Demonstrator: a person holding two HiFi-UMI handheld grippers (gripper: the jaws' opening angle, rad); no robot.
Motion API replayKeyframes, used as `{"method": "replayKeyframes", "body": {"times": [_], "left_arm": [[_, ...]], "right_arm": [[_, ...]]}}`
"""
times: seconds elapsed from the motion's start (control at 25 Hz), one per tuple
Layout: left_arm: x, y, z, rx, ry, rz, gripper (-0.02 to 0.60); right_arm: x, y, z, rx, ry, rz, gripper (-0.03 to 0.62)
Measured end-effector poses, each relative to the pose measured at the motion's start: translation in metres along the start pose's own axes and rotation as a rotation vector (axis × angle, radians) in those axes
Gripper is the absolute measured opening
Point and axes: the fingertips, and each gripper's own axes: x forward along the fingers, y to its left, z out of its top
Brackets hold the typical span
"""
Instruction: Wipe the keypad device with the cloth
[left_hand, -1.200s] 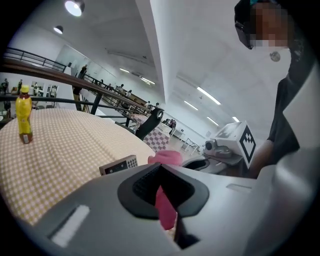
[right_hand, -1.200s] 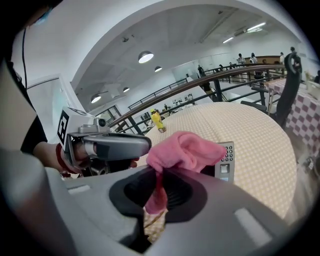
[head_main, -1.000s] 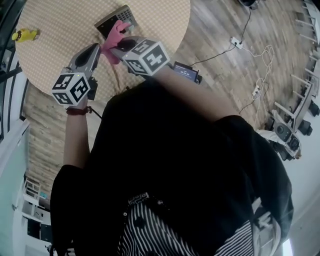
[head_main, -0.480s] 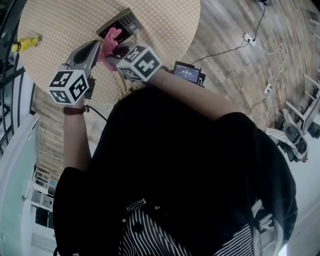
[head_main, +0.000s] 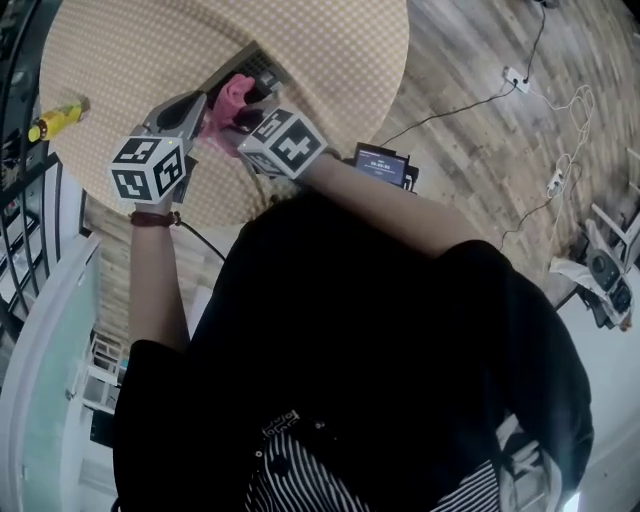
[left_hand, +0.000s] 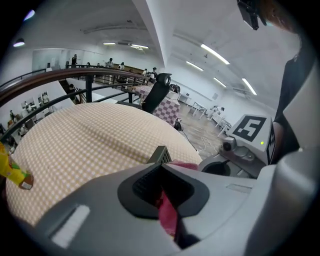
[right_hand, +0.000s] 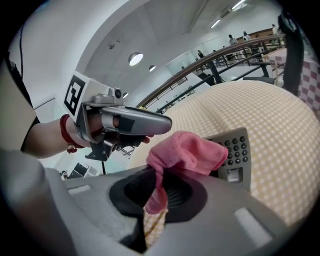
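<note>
A grey keypad device (head_main: 252, 68) lies on the round table (head_main: 330, 60) with its tan checked cover. A bunched pink cloth (head_main: 231, 96) rests against the device's near end, between my two grippers. My right gripper (head_main: 243, 115) is shut on the cloth; in the right gripper view a pink strip (right_hand: 159, 192) hangs between the jaws and the bunch covers part of the keypad (right_hand: 236, 150). My left gripper (head_main: 203, 100) sits just left of the cloth. In the left gripper view pink cloth (left_hand: 168, 216) is pinched between its jaws, and one dark corner of the device (left_hand: 160, 154) shows beyond them.
A small yellow object (head_main: 55, 118) lies near the table's left edge. A dark railing (left_hand: 90, 75) runs behind the table. On the wooden floor to the right are a small screen unit (head_main: 383, 165), cables and a power strip (head_main: 517, 75).
Both grippers have drawn closer together by the keypad's near end, with the cloth still between them. The head camera has shifted a little.
</note>
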Motion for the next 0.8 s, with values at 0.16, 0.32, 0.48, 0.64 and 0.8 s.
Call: {"method": "replayKeyframes", "body": {"times": [0.16,0.32,0.48,0.64,0.8], "left_arm": [[0.012,0.010,-0.003,0.038,0.046,0.028,0.003],[0.023,0.015,-0.011,0.033,0.075,0.044,0.003],[0.033,0.020,-0.014,0.020,0.091,0.057,0.003],[0.042,0.024,-0.016,-0.001,0.099,0.058,0.003],[0.048,0.025,-0.020,-0.016,0.122,0.042,0.003]], "right_arm": [[0.002,-0.013,0.003,0.003,-0.005,-0.022,0.044],[0.009,-0.008,-0.006,0.001,0.024,-0.013,0.044],[0.020,-0.008,-0.017,0.010,0.047,-0.012,0.044],[0.030,-0.013,-0.023,0.009,0.068,-0.038,0.044],[0.033,-0.012,-0.002,-0.053,0.028,-0.062,0.044]]}}
